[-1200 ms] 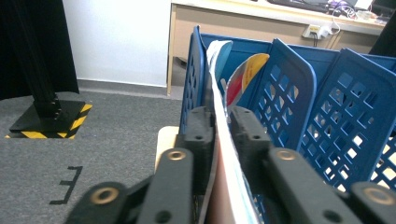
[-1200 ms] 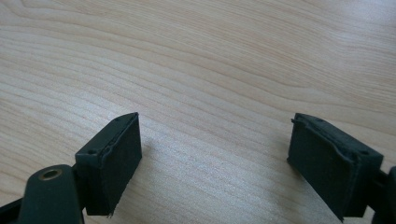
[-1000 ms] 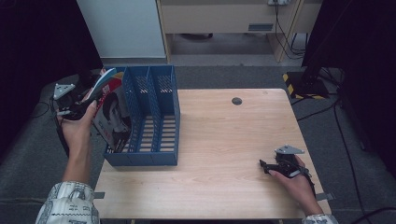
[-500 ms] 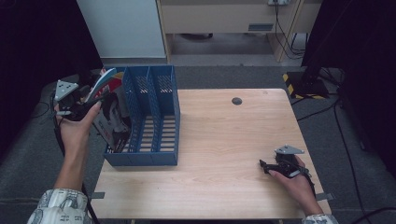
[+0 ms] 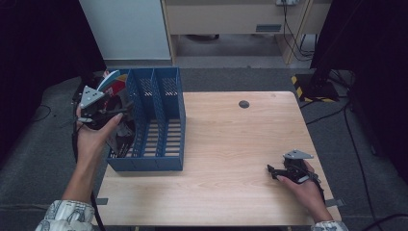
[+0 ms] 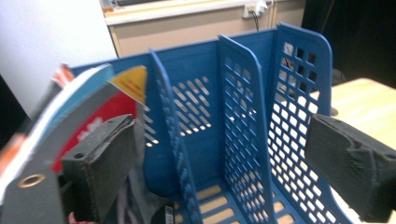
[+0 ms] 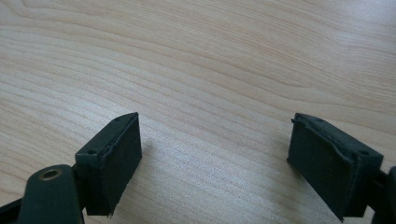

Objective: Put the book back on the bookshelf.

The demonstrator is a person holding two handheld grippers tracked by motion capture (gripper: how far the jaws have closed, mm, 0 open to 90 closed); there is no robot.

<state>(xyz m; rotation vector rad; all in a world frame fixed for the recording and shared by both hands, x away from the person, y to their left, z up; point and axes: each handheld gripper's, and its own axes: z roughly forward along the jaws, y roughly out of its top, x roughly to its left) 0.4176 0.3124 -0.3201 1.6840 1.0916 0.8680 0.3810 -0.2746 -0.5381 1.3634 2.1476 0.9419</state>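
A blue file rack point(image 5: 179, 115) with three slots stands on the left part of the wooden table point(image 5: 240, 144). Several books and magazines point(image 5: 113, 83) lean in its leftmost slot. My left gripper point(image 5: 114, 115) hovers at the rack's left side, at the books. In the left gripper view its jaws have just been opening; the left gripper point(image 6: 224, 172) stands open, nothing pressed between the pads, with the books point(image 6: 93, 93) beside the left pad and the rack point(image 6: 243, 93) ahead. My right gripper point(image 5: 274, 171) rests open on the table near the front right; the right gripper point(image 7: 229, 163) has only bare wood between its pads.
A small black round cap point(image 5: 244, 104) sits in the tabletop near the far edge. A white cabinet point(image 5: 125, 29) and a wooden shelf unit point(image 5: 231, 17) stand beyond the table. Cables and a black-yellow striped block point(image 5: 300, 83) lie on the floor at the right.
My left hand has shifted to the right, closer to the rack's left wall. The right hand and its gripper have stayed put.
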